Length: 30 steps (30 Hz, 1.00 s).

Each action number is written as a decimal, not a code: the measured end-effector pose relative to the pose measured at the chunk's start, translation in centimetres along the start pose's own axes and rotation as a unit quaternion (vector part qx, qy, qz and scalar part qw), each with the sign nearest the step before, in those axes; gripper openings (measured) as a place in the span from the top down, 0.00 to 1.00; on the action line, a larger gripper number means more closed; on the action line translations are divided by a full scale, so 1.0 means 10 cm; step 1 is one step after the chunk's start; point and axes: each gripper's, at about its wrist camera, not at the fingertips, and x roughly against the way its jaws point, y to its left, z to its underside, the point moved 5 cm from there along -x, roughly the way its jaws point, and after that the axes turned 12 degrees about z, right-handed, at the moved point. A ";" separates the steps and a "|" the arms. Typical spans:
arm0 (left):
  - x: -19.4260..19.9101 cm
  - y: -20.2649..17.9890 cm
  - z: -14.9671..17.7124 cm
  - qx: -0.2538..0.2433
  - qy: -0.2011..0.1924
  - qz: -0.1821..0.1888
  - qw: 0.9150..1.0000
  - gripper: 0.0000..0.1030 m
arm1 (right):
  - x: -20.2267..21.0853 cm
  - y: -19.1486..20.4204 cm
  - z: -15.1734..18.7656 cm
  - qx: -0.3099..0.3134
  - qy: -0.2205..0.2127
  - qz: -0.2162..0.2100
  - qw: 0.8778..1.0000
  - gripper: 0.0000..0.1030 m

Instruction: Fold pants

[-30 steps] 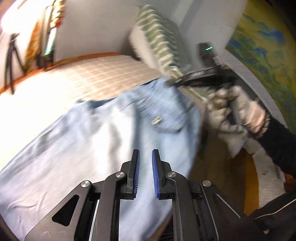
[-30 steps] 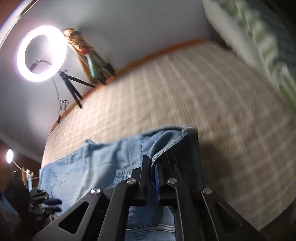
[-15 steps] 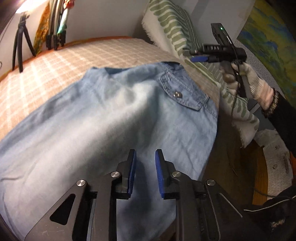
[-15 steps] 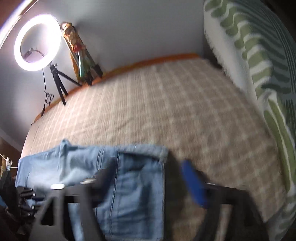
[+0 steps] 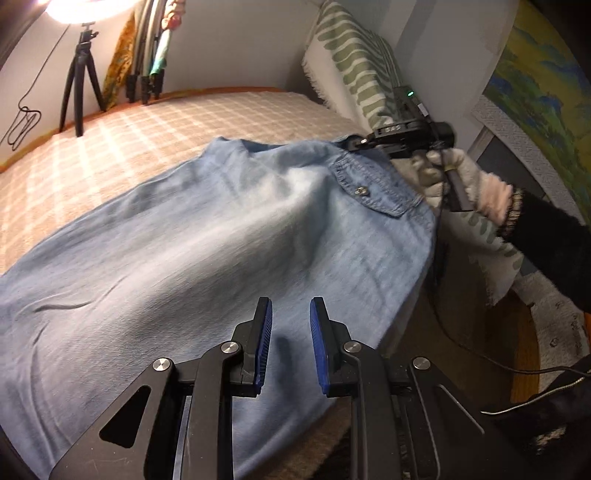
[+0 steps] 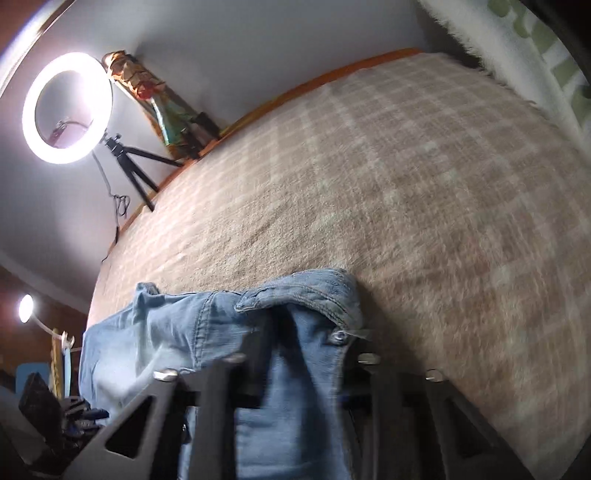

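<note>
Clearly soft and limp, the pants (image 5: 207,236) suit our waistband grip: left tool (image 5: 291,343) spread above denim, right tool's (image 6: 295,369) closure blurred, untellable.

The left wrist view looks close over the pants (image 5: 207,236) toward the ring light (image 5: 79,7); the right wrist view sits low at their waistband, sharing both

- The left gripper (image 5: 291,343) has its two blue fingers apart, holding nothing.
- The right gripper (image 5: 360,142) reaches far out, held by a gloved hand (image 5: 461,177). Its fingers look blurry.
</note>
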 end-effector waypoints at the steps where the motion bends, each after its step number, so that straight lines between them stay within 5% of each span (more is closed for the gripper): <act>1: -0.03 0.02 0.01 0.001 0.001 -0.001 1.000 0.82 | 0.06 0.04 0.01 0.003 -0.008 0.011 1.000 0.93; 6: -0.16 0.07 0.09 -0.005 0.014 -0.009 1.000 0.82 | 0.58 0.13 -0.03 0.011 -0.070 0.053 0.996 0.96; 9: -0.18 0.09 0.11 -0.010 0.009 -0.009 1.000 0.82 | 0.43 0.12 -0.01 0.038 -0.037 0.094 0.994 0.95; 13: -0.13 0.08 0.11 -0.008 0.005 -0.016 1.000 0.82 | 0.35 0.21 -0.02 0.104 -0.029 0.188 0.976 0.68; 15: -0.10 0.04 0.12 -0.013 0.004 -0.018 1.000 0.82 | 0.41 0.32 -0.05 0.118 -0.041 0.194 0.973 0.64; 17: -0.07 -0.02 0.13 -0.019 0.000 -0.023 1.000 0.82 | 0.44 0.55 -0.07 0.150 -0.057 0.195 0.968 0.48; 19: -0.04 -0.06 0.15 -0.026 -0.003 -0.031 0.999 0.82 | 0.41 0.80 -0.07 0.197 -0.065 0.218 0.954 0.41; 21: -0.01 -0.08 0.17 -0.029 -0.004 -0.038 0.999 0.82 | 0.38 0.92 -0.05 0.233 -0.052 0.249 0.939 0.42; 23: -0.01 -0.08 0.17 -0.023 -0.007 -0.034 0.999 0.82 | 0.36 0.83 -0.05 0.236 -0.037 0.268 0.933 0.59; 27: -0.07 -0.04 0.20 -0.022 -0.001 -0.031 0.999 0.81 | 0.39 0.25 -0.07 0.170 0.011 0.307 0.937 0.65; 30: -0.10 -0.02 0.23 -0.019 0.001 -0.026 0.999 0.82 | 0.68 0.15 -0.13 0.150 -0.035 0.287 0.946 0.60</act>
